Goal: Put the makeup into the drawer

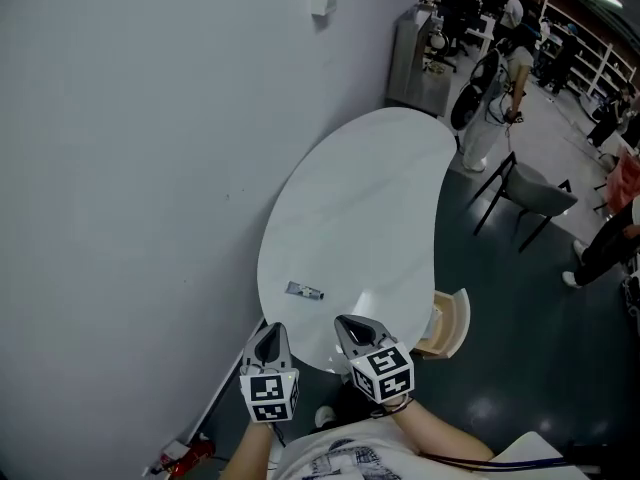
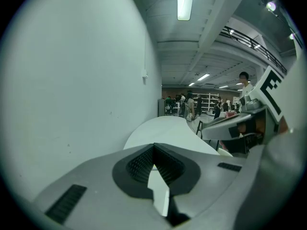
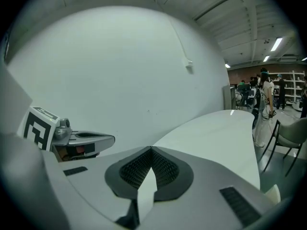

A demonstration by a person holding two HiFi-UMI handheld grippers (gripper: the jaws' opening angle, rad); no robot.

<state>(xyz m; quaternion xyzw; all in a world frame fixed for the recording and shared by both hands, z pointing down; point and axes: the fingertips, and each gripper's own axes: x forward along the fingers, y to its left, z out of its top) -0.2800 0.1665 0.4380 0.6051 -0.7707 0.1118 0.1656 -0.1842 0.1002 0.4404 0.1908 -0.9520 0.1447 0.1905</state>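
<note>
The left gripper [image 1: 268, 333] and the right gripper [image 1: 352, 325] are both closed tight, with nothing in them. They are side by side at the near end of the white table [image 1: 370, 198]. The small makeup [image 1: 304, 290] lies on the table just past them. The drawer [image 1: 447, 326] sticks out open on the right.
</note>
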